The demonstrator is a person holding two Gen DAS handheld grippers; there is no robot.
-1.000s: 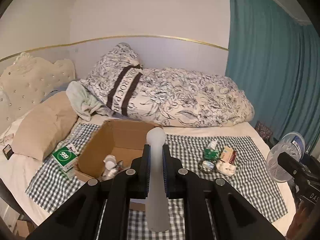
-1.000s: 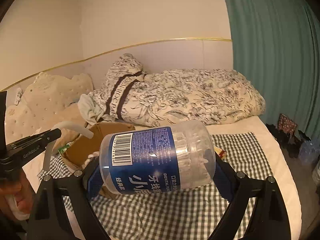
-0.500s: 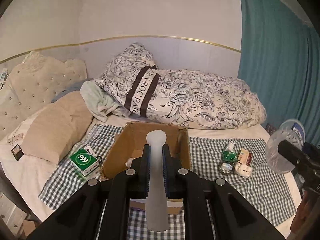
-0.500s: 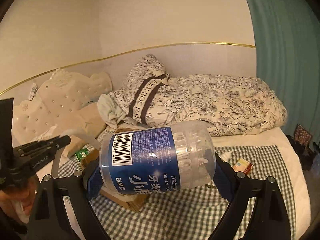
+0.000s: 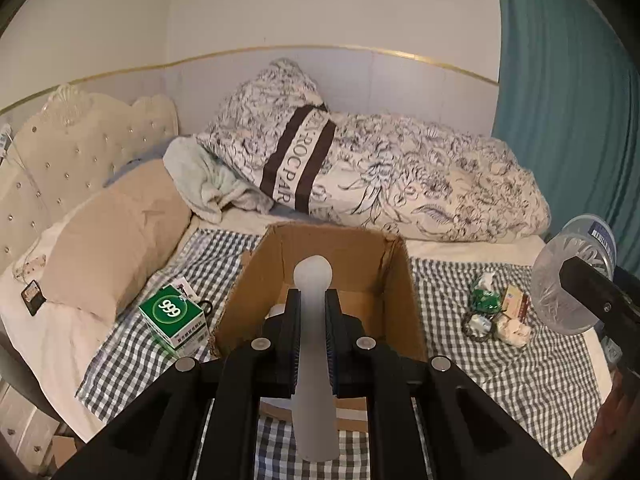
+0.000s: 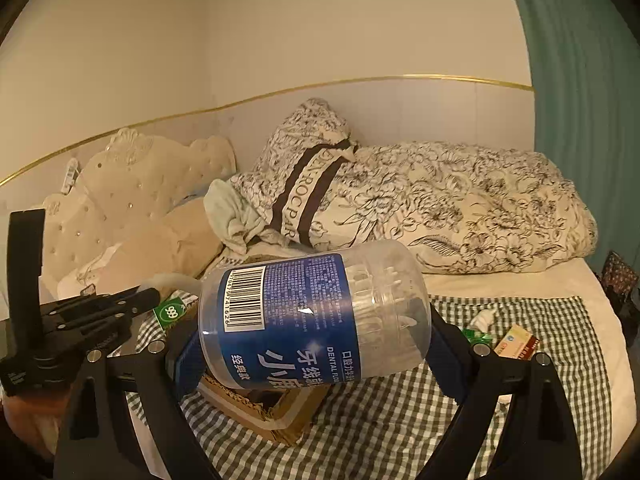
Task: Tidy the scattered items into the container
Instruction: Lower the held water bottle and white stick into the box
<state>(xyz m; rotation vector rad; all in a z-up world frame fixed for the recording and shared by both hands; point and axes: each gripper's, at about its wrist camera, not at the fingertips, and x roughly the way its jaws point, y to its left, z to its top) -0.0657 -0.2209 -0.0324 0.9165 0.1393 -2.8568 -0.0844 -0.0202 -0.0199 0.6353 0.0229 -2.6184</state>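
An open cardboard box stands on a checked cloth on the bed. My left gripper is shut on a frosted white tube and holds it above the box's near side. My right gripper is shut on a clear jar with a blue dental-floss label, held sideways above the box's corner; the jar also shows at the right edge of the left wrist view. A green 999 box lies left of the box. Small packets lie to its right.
A tan pillow and a tufted headboard are at the left. A floral duvet is piled behind the box. A teal curtain hangs at the right. A small dark device lies by the pillow.
Both grippers have moved left and towards the box with their loads. The box now lies straight ahead of the left gripper and under the right one.
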